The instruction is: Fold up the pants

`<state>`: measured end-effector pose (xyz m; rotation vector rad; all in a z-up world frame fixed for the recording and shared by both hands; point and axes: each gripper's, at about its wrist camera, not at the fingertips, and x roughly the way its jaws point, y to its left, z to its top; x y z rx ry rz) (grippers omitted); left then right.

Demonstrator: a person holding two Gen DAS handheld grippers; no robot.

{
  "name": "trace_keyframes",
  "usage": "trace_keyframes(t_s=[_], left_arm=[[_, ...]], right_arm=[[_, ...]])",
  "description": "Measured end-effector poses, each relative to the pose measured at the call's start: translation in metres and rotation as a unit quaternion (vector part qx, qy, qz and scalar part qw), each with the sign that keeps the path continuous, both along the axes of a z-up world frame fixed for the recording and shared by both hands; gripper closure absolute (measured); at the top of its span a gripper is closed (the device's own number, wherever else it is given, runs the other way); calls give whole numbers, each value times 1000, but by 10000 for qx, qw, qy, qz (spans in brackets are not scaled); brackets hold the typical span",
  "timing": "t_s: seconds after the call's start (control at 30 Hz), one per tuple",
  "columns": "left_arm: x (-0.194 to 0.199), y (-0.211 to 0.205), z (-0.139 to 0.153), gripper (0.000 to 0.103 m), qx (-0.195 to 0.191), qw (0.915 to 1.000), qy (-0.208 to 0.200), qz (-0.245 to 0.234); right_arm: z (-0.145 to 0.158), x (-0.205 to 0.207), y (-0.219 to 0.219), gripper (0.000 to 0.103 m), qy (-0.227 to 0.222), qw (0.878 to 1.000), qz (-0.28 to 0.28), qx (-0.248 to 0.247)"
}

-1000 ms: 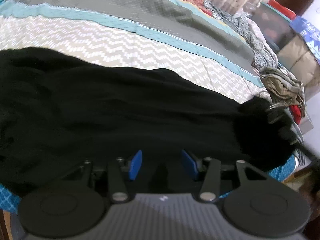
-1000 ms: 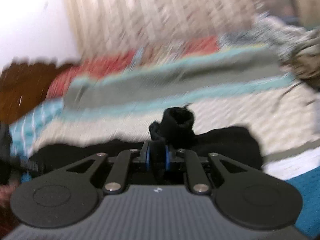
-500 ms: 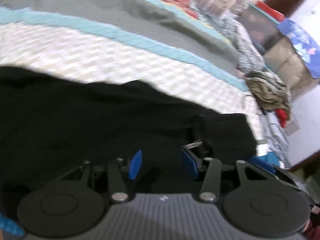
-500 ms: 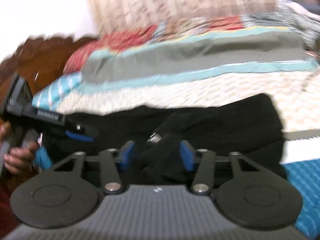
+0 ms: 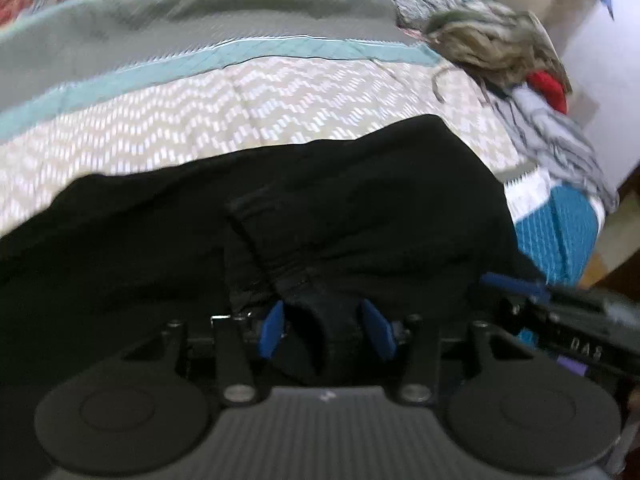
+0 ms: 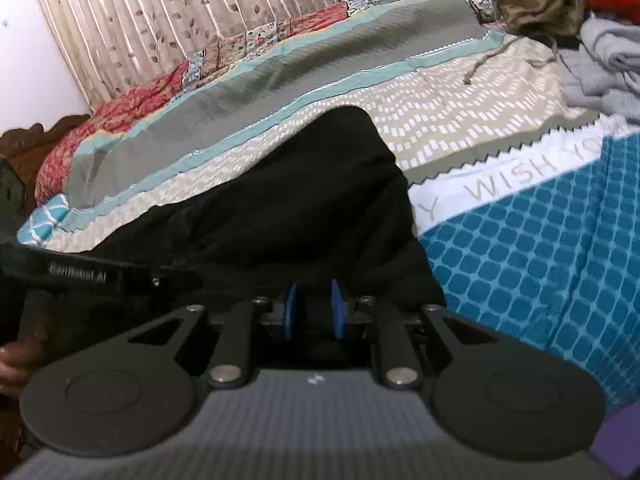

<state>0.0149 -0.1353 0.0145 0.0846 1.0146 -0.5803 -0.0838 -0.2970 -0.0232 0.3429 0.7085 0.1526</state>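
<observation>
Pants [image 5: 360, 208] lie across the bed [image 5: 280, 96] — soft, floppy, prob light. Left gripper [image 5: 326, 330] spread around a bunched edge; right gripper [image 6: 314, 314] narrowly apart, holding nothing — take corners.

I read "WISH" on the white zigzag-edged band of the bedspread [image 6: 516, 178]; neighbouring letters are cut off.
</observation>
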Motion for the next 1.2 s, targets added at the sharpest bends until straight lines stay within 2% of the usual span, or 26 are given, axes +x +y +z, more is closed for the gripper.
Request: trace_keyframes(t_s=[0.1, 0.27, 0.37, 0.47, 0.53, 0.57, 0.6, 0.67, 0.73, 0.8, 0.87, 0.93, 1.1, 1.2], left_arm=[[-5, 12, 13, 57, -167, 9998, 7, 82], [-26, 77, 40, 53, -756, 9950, -248, 595], [-46, 130, 51, 50, -1121, 9868, -343, 1113], [-72, 189, 62, 42, -1402, 9740, -578, 1681], [-93, 230, 67, 30, -1558, 9611, -773, 2147], [-104, 253, 69, 19, -1640, 9520, -864, 2435], [-114, 272, 69, 15, -1699, 9429, -946, 2704], [-126, 312, 65, 11, -1782, 9225, -1003, 3274], [-130, 345, 54, 10, -1914, 8995, -846, 3835], [-130, 375, 40, 8, -2224, 8767, -698, 4209], [-125, 397, 28, 6, -2414, 8580, -617, 4492], [-116, 410, 15, 5, -2579, 8464, -522, 4629], [-93, 432, -10, 3, -2939, 8335, -270, 4671], [-85, 437, -26, 3, -3303, 8186, -70, 4697]], right_arm=[[9, -7, 8, 80, -74, 9994, 166, -290], [27, -7, 2, 77, -473, 9985, 188, 185], [37, 1, 19, 77, -528, 9971, 450, 323], [38, 20, 45, 76, -394, 9942, 857, 512], [37, 33, 69, 76, -291, 9908, 1191, 570], [39, 38, 80, 76, -247, 9887, 1356, 589], [40, 44, 93, 76, -199, 9862, 1532, 593], [41, 54, 124, 76, -109, 9802, 1906, 518], [45, 64, 154, 76, -46, 9736, 2233, 467], [47, 74, 185, 76, 32, 9666, 2522, 465], [47, 78, 208, 76, 97, 9611, 2725, 436], [47, 78, 229, 76, 156, 9564, 2897, 345], [38, 66, 244, 76, 466, 9501, 3082, 123], [38, 69, 248, 76, 557, 9510, 3041, 89]])
